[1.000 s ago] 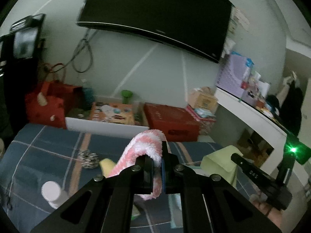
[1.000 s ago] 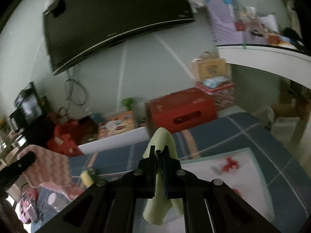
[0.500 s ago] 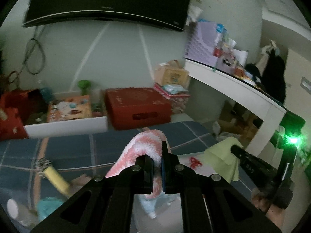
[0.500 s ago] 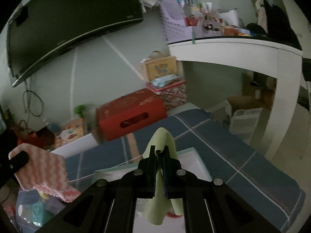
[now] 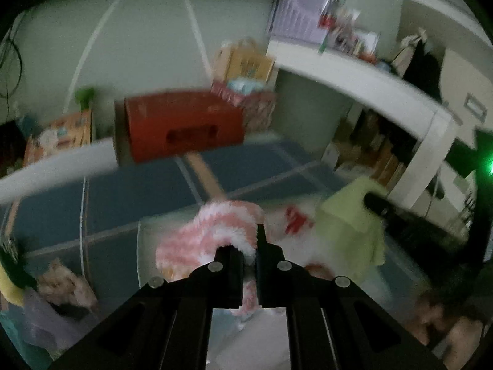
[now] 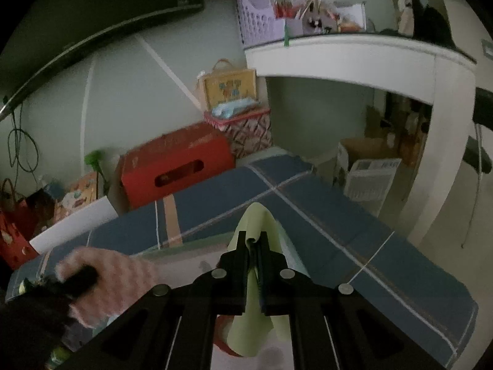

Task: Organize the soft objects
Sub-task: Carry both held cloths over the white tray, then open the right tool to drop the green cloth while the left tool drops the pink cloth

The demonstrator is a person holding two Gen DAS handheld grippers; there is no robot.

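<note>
Pink-and-white fluffy cloth [image 5: 212, 234] is clamped in the closed left hand-held gripper [image 5: 250, 246] above the blue plaid bed [image 6: 339, 215]. At three o'clock from it, a pale green cloth [image 6: 257, 225] is pinched in the closed right hand-held gripper [image 6: 253, 248].

both grippers, left gripper [image 5: 249, 246] and right gripper [image 6: 253, 246], are matte black with round silver screws

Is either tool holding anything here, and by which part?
Yes. The left tool pinches the pink-and-white fluffy cloth at a bunched fold. The right tool pinches the light green cloth at a gathered fold.
</note>
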